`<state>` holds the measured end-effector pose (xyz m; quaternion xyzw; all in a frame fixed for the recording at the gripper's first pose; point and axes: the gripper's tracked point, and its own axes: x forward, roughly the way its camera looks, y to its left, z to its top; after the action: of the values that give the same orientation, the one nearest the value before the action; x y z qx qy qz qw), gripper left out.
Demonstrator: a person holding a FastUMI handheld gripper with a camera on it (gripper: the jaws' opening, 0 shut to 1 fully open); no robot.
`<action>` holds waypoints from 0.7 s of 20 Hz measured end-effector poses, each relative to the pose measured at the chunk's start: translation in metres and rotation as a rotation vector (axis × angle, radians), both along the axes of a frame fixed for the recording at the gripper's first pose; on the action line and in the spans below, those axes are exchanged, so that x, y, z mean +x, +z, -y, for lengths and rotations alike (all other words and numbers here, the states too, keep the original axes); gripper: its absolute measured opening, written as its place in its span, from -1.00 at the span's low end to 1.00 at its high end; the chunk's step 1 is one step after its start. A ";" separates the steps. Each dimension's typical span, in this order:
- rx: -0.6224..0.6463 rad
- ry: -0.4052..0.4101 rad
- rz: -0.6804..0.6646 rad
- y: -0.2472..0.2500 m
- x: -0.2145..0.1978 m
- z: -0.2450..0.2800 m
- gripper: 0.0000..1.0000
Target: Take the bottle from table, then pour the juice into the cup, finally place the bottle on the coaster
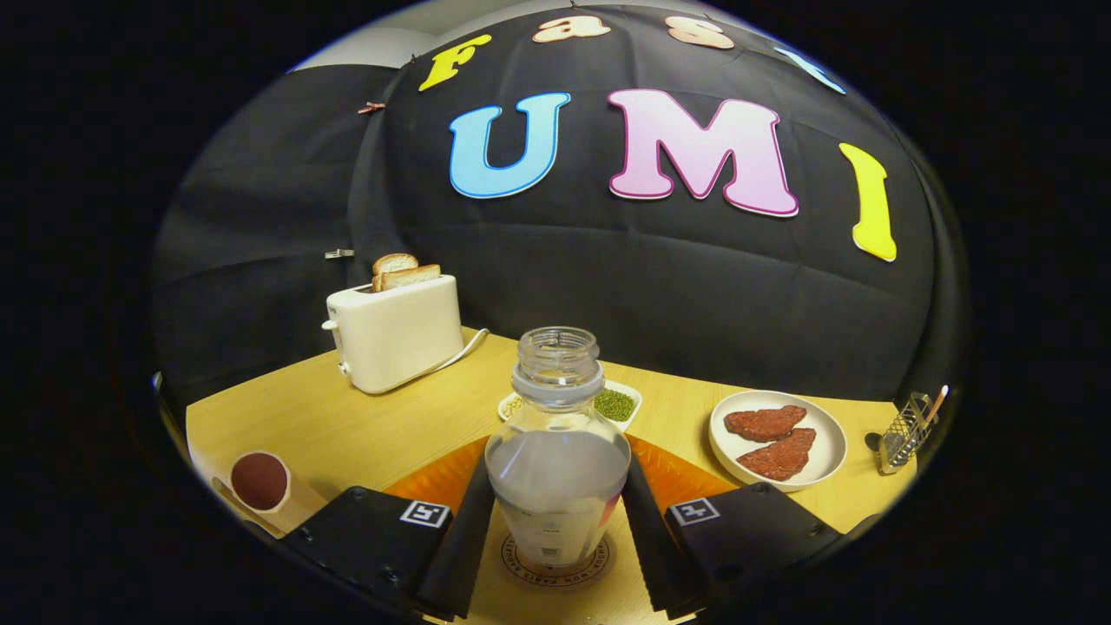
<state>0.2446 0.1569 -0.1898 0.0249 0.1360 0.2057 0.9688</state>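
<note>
A clear, uncapped bottle (556, 451) stands upright between my fingers, its base resting on a round wooden coaster (521, 569). It holds pale liquid up to its shoulder. My gripper (556, 473) is shut on the bottle, one finger pressed against each side of its body. A cup (259, 480) with dark red juice inside stands off to the left of the fingers, near the table's edge.
An orange mat (438, 477) lies under the coaster on the wooden table (347, 425). Beyond: a white toaster (395, 334) with toast, a small dish of green beans (618, 404), a plate (829, 456) with two meat patties, a wire rack (903, 431).
</note>
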 end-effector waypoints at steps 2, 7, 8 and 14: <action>-0.009 -0.025 0.002 0.001 0.005 0.008 0.53; -0.003 -0.024 0.008 0.009 0.003 0.009 0.68; -0.010 -0.024 0.017 0.013 0.002 0.010 0.84; -0.039 -0.037 0.050 0.044 -0.018 0.020 0.95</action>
<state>0.2271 0.1370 -0.1456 0.0035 0.1153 0.1856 0.9758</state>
